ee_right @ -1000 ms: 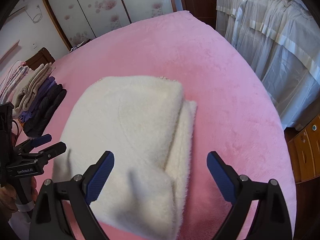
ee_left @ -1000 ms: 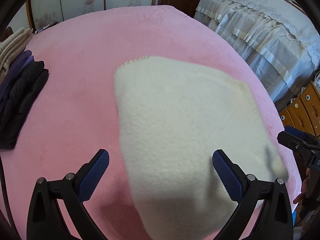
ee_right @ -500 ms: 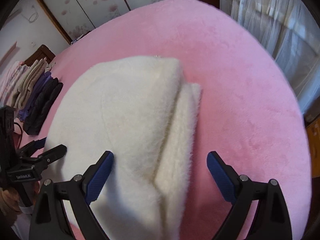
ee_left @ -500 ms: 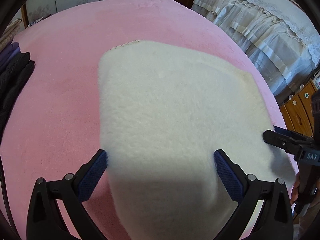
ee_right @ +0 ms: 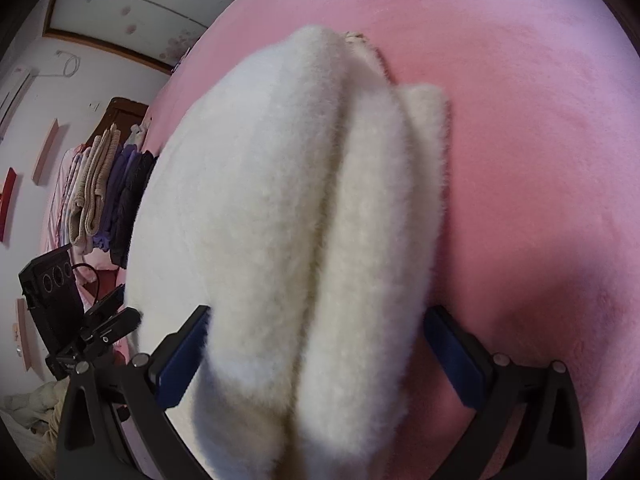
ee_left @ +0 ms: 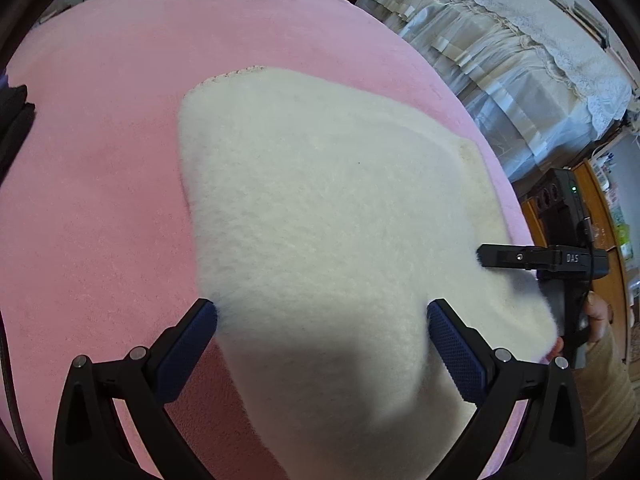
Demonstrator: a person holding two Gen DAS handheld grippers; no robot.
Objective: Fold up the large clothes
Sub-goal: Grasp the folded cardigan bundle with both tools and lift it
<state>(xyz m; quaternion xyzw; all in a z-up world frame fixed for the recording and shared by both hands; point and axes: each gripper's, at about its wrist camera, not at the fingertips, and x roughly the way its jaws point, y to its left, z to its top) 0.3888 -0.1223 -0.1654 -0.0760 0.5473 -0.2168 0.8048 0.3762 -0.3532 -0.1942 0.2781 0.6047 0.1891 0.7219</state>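
A fluffy white garment (ee_left: pixel 320 200) lies folded on the pink bed cover (ee_left: pixel 100 160). My left gripper (ee_left: pixel 320 340) hangs open over its near left edge, and the cloth spans the gap between the blue pads. In the right wrist view the garment (ee_right: pixel 280 200) shows stacked folded layers along its right side. My right gripper (ee_right: pixel 320 352) is low over the near end, its jaws opening wide, with the folded layers between the pads and not pinched. Each gripper shows in the other's view: the right gripper (ee_left: pixel 520 258), the left gripper (ee_right: pixel 112 320).
A row of folded clothes (ee_right: pixel 108 188) lies along the bed's far left edge. Lace-draped furniture (ee_left: pixel 500 60) and a wooden cabinet (ee_left: pixel 608 220) stand past the right side of the bed. A hand (ee_left: pixel 596 316) holds the right gripper. Bare pink cover (ee_right: pixel 540 160) lies right of the garment.
Both grippers have sunk and tipped downward toward the garment's near edge, the right one more. The garment now fills the gap between each pair of pads.
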